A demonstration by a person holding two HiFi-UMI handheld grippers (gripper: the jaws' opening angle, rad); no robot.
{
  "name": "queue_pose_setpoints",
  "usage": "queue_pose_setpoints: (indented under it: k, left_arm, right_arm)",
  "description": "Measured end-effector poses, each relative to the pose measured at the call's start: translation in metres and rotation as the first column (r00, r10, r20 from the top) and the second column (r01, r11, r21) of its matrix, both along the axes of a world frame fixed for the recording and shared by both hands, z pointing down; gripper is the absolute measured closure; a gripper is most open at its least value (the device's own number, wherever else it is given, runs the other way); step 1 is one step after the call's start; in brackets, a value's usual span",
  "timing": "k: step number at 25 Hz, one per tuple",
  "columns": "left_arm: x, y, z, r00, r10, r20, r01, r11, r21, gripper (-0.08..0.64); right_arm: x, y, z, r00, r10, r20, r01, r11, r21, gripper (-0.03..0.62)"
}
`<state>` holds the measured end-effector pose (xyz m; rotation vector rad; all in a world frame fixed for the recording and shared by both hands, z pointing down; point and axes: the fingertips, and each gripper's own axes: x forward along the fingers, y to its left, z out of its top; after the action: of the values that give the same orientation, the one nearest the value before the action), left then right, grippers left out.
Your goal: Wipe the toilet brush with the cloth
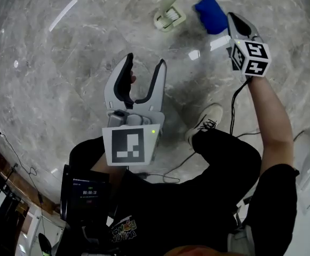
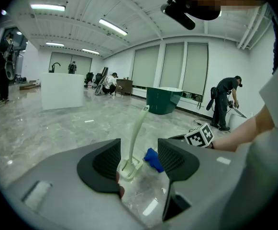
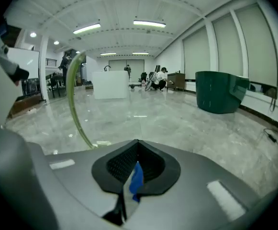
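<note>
One toilet brush (image 1: 171, 15) stands; right gripper (image 1: 231, 17) jaws clamp one cloth (image 1: 211, 14); left gripper (image 1: 144, 68) jaws gape.

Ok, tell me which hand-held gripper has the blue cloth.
The right hand-held gripper: its jaws are shut on the blue cloth. The left hand-held gripper stands open with nothing between its jaws.

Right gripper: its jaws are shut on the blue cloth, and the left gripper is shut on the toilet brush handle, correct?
Not quite. The right gripper is shut on the blue cloth, but the left gripper is open and holds nothing. The left gripper view shows its jaws apart, with the toilet brush standing on the floor beyond them, untouched.
</note>
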<state>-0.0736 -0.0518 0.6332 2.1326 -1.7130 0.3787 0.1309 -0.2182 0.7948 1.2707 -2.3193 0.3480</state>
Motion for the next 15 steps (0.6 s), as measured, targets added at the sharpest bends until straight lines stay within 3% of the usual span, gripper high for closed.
queue_pose_setpoints:
  k: [2,4,7,11,15]
  left_arm:
    - [-0.003,0.016,-0.003,0.999,-0.009,-0.037,0.007,0.998,-0.057,0.316]
    - [-0.012,0.025,-0.018,0.998,-0.022,-0.058,0.018,0.998,-0.066,0.316]
    - [-0.024,0.032,-0.038,0.996,-0.067,-0.062,0.062,0.995,-0.077,0.316]
    - [-0.030,0.043,-0.066,0.984,-0.158,-0.089,0.142,0.976,-0.165,0.318]
    - [-0.024,0.062,-0.128,0.991,-0.117,-0.063,0.103,0.975,-0.197,0.319]
  right_arm:
    - [-0.010,0.028,-0.022,1.000,-0.002,0.009,0.002,0.999,-0.042,0.590]
    - [-0.021,0.054,-0.053,1.000,0.018,0.009,-0.017,0.997,-0.077,0.589]
    - [-0.032,0.090,-0.104,0.992,0.103,0.077,-0.090,0.984,-0.155,0.590]
    - [-0.033,0.125,-0.171,0.969,0.210,0.129,-0.183,0.964,-0.193,0.591]
    - [-0.036,0.153,-0.247,0.961,0.235,0.143,-0.204,0.957,-0.206,0.590]
